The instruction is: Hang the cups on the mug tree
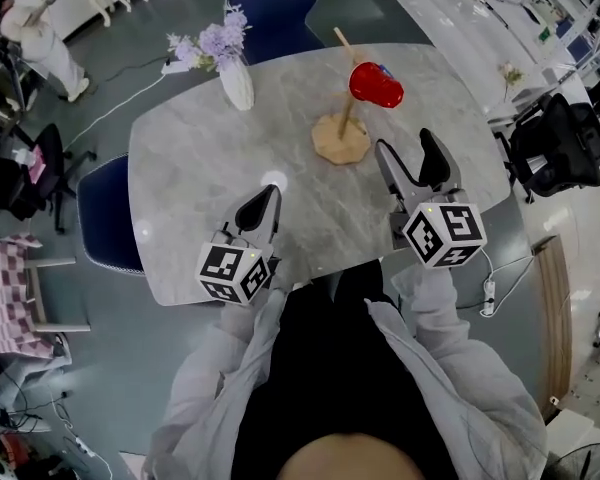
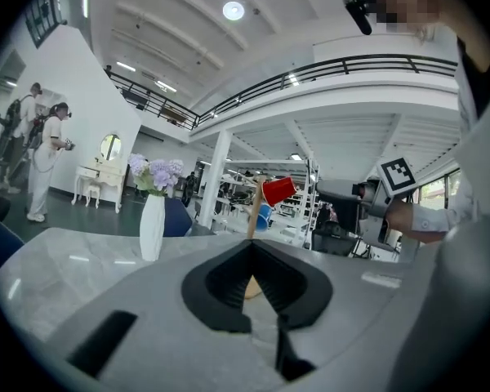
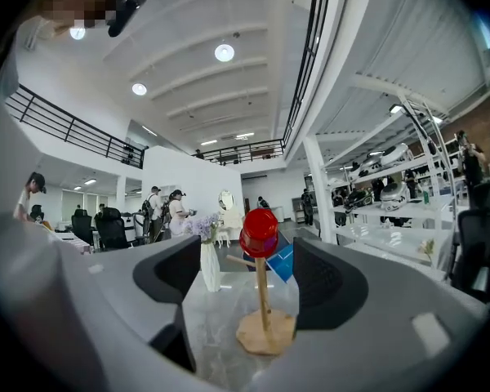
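Layout at the grey marbled bench (image 1: 195, 183). The wooden mug tree (image 1: 338, 140) stands right of centre, nearer the far edge. A red cup (image 1: 376, 84) hangs from an upper peg, and a blue cup (image 3: 282, 261) shows partly behind it in the right gripper view. The left gripper (image 1: 270, 194) is held above the near edge with its jaws pressed together and nothing between them. The right gripper (image 1: 405, 144) is above the near right part of the bench with its jaws spread and empty, well apart from the tree. A white vase of lilac flowers (image 1: 236, 80) stands by the far edge, toward the left.
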`<action>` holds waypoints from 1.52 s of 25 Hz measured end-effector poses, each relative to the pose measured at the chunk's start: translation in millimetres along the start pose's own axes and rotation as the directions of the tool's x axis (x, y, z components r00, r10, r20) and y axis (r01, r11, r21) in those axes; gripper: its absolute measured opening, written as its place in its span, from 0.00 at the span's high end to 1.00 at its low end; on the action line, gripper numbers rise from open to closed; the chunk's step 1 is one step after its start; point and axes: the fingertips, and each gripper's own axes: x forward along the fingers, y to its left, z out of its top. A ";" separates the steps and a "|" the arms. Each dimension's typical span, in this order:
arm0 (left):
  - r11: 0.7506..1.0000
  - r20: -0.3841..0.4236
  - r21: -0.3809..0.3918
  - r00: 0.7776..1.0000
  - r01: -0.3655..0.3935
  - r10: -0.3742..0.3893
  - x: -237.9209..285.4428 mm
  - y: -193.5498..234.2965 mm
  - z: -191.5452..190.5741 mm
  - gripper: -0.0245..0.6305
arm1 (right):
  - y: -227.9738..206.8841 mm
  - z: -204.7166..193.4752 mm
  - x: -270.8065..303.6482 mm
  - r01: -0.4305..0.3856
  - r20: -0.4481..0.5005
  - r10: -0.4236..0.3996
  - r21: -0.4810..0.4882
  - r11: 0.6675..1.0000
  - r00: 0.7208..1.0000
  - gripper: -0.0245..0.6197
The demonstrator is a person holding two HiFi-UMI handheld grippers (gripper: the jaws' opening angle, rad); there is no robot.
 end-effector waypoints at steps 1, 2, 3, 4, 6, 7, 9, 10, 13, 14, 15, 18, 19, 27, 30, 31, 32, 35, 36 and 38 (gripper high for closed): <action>1.000 0.003 0.004 1.000 0.009 -0.009 0.5 -2.3 2.2 0.96 | 0.2 -2.8 -6.1 0.004 -0.008 -0.004 0.011 1.000 1.000 0.42; 1.000 0.007 0.007 1.000 0.017 -0.017 0.8 -4.5 4.4 0.96 | 0.3 -5.7 -12.1 0.009 -0.016 -0.008 0.021 1.000 1.000 0.42; 1.000 0.009 0.009 1.000 0.024 -0.024 0.8 -6.4 6.5 0.96 | 0.6 -9.0 -17.6 0.012 -0.024 -0.011 0.030 0.999 1.000 0.42; 0.999 0.011 0.012 0.999 0.030 -0.031 0.4 -7.7 8.4 0.96 | 1.3 -12.9 -22.4 0.013 -0.035 -0.012 0.038 0.999 0.999 0.42; 0.999 0.008 0.017 0.999 0.039 -0.039 -0.7 -9.6 10.2 0.96 | 2.7 -22.7 -29.8 0.016 -0.063 -0.013 0.048 0.999 0.998 0.42; 0.999 0.005 0.017 0.999 0.042 -0.042 -0.9 -10.5 10.1 0.96 | 2.5 -28.2 -32.7 0.021 -0.078 -0.017 0.052 0.998 0.997 0.42; 0.999 -0.001 0.014 0.999 0.046 -0.046 -0.3 -12.1 8.2 0.96 | 2.0 -39.7 -36.3 0.030 -0.104 -0.024 0.062 0.998 0.994 0.42; 0.999 -0.003 0.011 0.999 0.048 -0.048 0.4 -13.0 6.8 0.96 | 2.3 -45.7 -37.4 0.033 -0.116 -0.025 0.069 0.997 0.993 0.43; 0.998 -0.008 0.003 0.998 0.059 -0.059 3.4 -18.8 3.8 0.96 | 4.3 -61.6 -41.0 0.040 -0.146 -0.028 0.083 0.996 0.989 0.48; 0.998 -0.010 0.001 0.998 0.065 -0.065 4.8 -21.8 3.2 0.96 | 4.5 -65.6 -42.5 0.042 -0.154 -0.028 0.086 0.995 0.988 0.50; 0.998 -0.012 0.000 0.997 0.070 -0.070 6.4 -24.7 2.5 0.96 | 4.4 -69.0 -43.7 0.044 -0.161 -0.029 0.090 0.995 0.987 0.51; 0.997 -0.020 -0.004 0.996 0.082 -0.082 11.1 -30.9 -0.3 0.96 | 3.0 -76.9 -45.0 0.047 -0.174 -0.029 0.096 0.994 0.984 0.61; 0.996 -0.022 -0.006 0.996 0.086 -0.086 12.5 -32.5 -1.3 0.96 | 2.5 -78.7 -45.2 0.047 -0.178 -0.030 0.091 0.995 0.984 0.64; 0.995 -0.046 -0.010 0.994 0.104 -0.104 25.4 -42.7 -8.1 0.96 | -8.8 -91.4 -47.2 0.051 -0.229 -0.040 0.042 0.998 0.973 0.94; 0.994 -0.055 -0.011 0.993 0.106 -0.106 29.7 -44.9 -10.3 0.96 | -10.9 -97.9 -45.8 0.037 -0.261 -0.025 0.042 0.998 0.965 0.94; 0.994 -0.057 -0.013 0.993 0.105 -0.106 30.9 -44.9 -11.2 0.96 | -11.2 -99.6 -45.0 0.033 -0.269 -0.021 0.040 0.999 0.963 0.94; 0.994 -0.059 -0.014 0.993 0.105 -0.105 32.0 -44.5 -12.1 0.96 | -11.3 -101.0 -43.9 0.029 -0.276 -0.018 0.038 0.999 0.961 0.94; 0.994 -0.063 -0.019 0.993 0.104 -0.105 35.0 -43.1 -13.7 0.96 | -10.9 -103.3 -41.1 0.020 -0.293 -0.012 0.023 1.000 0.956 0.94; 0.994 -0.063 -0.021 0.992 0.104 -0.105 35.9 -42.8 -14.1 0.96 | -10.9 -103.7 -40.7 0.019 -0.299 -0.014 0.015 1.000 0.954 0.94; 0.994 -0.064 -0.024 0.992 0.103 -0.105 37.4 -42.4 -14.5 0.96 | -10.4 -104.2 -39.9 0.014 -0.306 -0.013 0.000 1.000 0.952 0.94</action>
